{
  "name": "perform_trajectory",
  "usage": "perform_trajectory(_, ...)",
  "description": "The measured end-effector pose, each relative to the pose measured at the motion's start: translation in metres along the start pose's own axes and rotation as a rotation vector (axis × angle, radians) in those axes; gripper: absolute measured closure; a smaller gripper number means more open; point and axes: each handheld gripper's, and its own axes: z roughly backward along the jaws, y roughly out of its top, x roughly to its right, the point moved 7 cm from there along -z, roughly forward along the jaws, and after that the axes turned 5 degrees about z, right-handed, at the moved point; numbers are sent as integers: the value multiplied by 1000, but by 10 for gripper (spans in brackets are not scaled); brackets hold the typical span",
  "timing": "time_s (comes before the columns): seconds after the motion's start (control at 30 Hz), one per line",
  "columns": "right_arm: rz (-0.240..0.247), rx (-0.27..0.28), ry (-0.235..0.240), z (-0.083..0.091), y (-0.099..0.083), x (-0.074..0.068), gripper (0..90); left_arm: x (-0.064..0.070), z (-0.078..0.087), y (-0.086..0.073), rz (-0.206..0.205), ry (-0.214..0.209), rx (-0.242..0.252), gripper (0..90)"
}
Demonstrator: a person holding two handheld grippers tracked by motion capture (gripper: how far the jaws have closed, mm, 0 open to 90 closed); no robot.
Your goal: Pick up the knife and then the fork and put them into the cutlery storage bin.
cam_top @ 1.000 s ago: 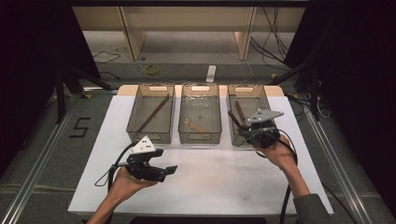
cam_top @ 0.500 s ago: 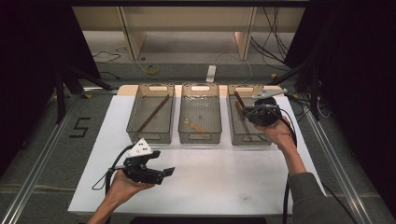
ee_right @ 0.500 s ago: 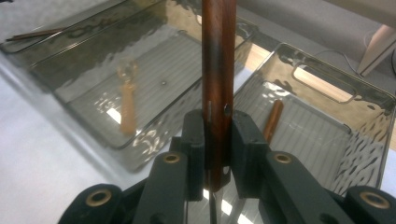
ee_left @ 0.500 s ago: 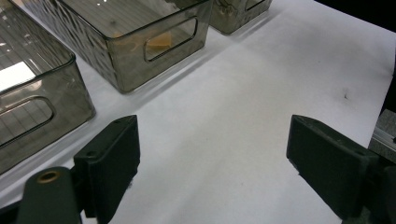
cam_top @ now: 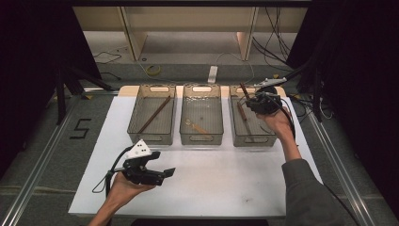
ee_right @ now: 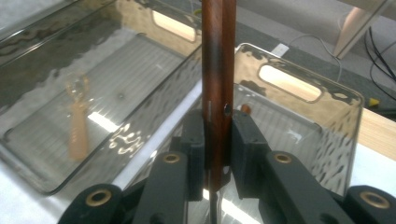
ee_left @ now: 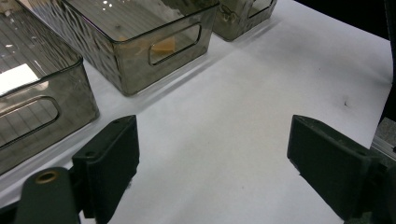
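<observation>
Three clear grey bins stand in a row on the white table [cam_top: 226,188]. Above the far end of the right bin [cam_top: 254,137], my right gripper [cam_top: 250,100] is shut on a dark brown wooden stick [ee_right: 217,70], which rises straight up between its jaws. The stick's end [cam_top: 244,89] pokes out past the gripper. Another brown stick [cam_top: 243,117] lies inside that bin. Low over the near left of the table, my left gripper [cam_top: 162,174] is open with nothing between its fingers [ee_left: 112,156], and bare white table [ee_left: 224,140] shows between them.
The left bin [cam_top: 151,136] holds a long brown stick [cam_top: 154,114]. A small pale amber utensil [cam_top: 195,126] lies in the middle bin [cam_top: 202,139], and I see the utensil [ee_right: 77,123] beside my right jaws. Dark floor and metal rails edge the table.
My right gripper has carried the stick from the near end of the right bin to above its far end. The left gripper has hardly moved.
</observation>
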Motion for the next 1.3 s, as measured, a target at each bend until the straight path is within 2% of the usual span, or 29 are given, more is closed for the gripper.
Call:
perform_trajectory(0.17,-17,-19,-26,-9,2,9,775,0,-1,0,4,1,0,162)
perform_trajectory(0.3,-44,-38,-43,-17,-3,16,774,0,0,0,0,1,-1,162)
perform_trajectory(0.4,-48,-61,-57,-22,-8,18,774,-1,0,0,0,3,0,161)
perform_trajectory(0.63,-70,-75,-79,-28,-14,22,765,0,-1,0,3,0,-1,159)
perform_trajectory(0.67,-82,-73,-80,-29,-14,22,755,-1,-1,0,3,0,-1,159)
perform_trajectory(0.77,-95,-78,-78,-29,-14,23,563,-1,0,0,2,3,-1,158)
perform_trajectory(0.8,-91,-82,-83,-29,-14,23,559,-1,-1,0,5,4,3,158)
perform_trajectory(1.0,-93,-54,-60,-19,-11,16,449,-2,0,1,7,6,5,158)
perform_trajectory(1.1,-90,-25,-42,-12,-12,7,399,-2,0,1,16,-2,4,156)
perform_trajectory(1.3,-87,30,27,2,-20,-16,359,-3,1,2,27,-4,7,156)
